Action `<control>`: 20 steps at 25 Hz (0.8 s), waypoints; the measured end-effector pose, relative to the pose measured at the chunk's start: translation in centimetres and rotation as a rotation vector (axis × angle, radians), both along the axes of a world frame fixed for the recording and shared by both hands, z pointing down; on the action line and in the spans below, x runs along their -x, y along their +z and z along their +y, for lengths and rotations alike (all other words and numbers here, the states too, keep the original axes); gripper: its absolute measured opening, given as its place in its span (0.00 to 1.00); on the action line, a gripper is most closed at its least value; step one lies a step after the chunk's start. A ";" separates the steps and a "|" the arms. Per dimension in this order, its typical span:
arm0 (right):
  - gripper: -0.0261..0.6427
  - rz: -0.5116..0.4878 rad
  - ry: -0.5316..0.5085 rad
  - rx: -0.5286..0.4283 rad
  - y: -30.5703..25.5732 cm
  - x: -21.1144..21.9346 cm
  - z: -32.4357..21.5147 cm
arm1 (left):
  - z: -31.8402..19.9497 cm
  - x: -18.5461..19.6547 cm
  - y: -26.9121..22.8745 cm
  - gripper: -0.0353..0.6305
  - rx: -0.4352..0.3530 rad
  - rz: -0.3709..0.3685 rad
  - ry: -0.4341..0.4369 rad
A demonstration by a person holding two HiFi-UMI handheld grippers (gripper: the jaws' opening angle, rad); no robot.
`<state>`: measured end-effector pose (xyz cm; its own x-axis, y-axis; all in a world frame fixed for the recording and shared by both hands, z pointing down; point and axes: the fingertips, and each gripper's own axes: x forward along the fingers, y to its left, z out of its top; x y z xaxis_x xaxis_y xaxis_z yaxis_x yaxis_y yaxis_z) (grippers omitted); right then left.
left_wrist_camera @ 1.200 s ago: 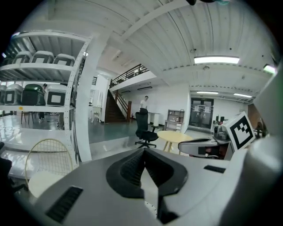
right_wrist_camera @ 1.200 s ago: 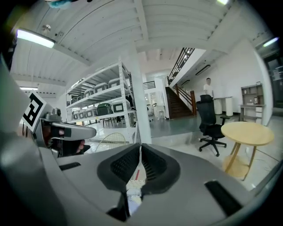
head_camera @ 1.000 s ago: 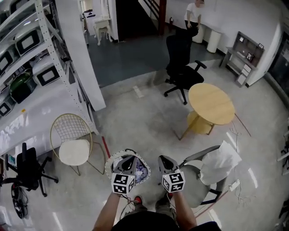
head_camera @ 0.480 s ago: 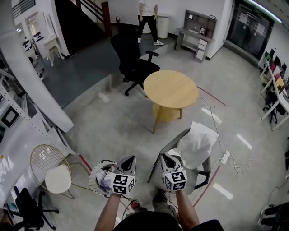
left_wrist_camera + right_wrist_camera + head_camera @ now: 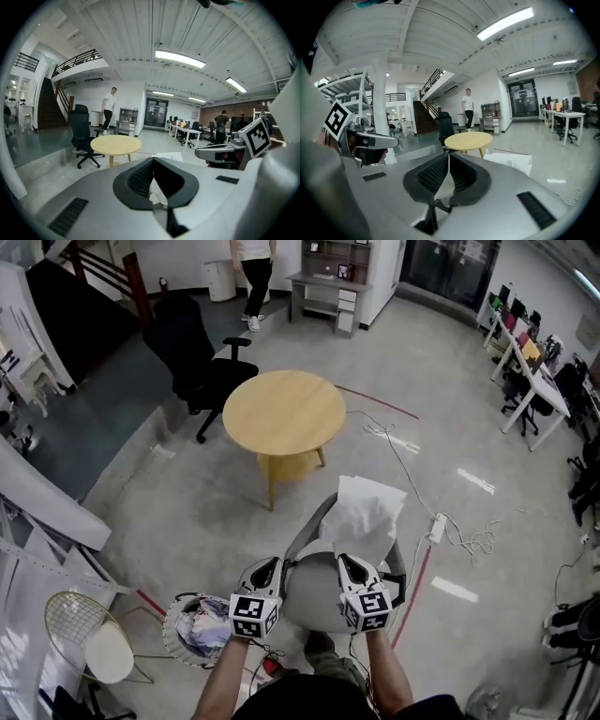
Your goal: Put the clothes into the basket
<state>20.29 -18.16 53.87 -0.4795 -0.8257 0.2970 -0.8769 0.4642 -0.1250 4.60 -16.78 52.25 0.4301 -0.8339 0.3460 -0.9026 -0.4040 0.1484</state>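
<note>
A white garment (image 5: 366,510) hangs over the back of a grey chair (image 5: 314,594) just ahead of me. Both grippers are held side by side over the chair's seat, pointing at the garment without touching it. My left gripper (image 5: 269,570) (image 5: 152,160) has its jaws closed together and empty. The jaws of my right gripper (image 5: 349,566) (image 5: 448,153) also meet at the tips and hold nothing. The garment (image 5: 509,161) shows just past the right jaws. The round wire basket (image 5: 168,632) stands on the floor at my lower left, with clothes (image 5: 200,629) in it.
A round wooden table (image 5: 284,411) stands beyond the chair, with a black office chair (image 5: 192,357) behind it. A wire chair with a white cushion (image 5: 92,649) is at the lower left. A power strip and cables (image 5: 437,526) lie on the floor to the right. A person (image 5: 251,273) stands far off.
The view has swung to the right. The basket, formerly under my left gripper, now lies at my lower left, and both grippers have come over the grey chair with the white garment.
</note>
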 end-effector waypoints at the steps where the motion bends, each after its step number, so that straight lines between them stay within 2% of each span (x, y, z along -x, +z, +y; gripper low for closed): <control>1: 0.09 0.001 0.020 0.004 0.2 -1.2 -0.6 | -0.8 -1.1 0.2 0.06 0.003 0.001 0.018; 10: 0.09 0.002 0.167 0.053 3.1 -10.5 -4.8 | -6.6 -9.6 3.3 0.06 0.065 -0.003 0.152; 20: 0.09 -0.006 0.234 0.132 8.0 -16.3 -9.0 | -11.3 -14.9 7.6 0.06 0.144 -0.033 0.220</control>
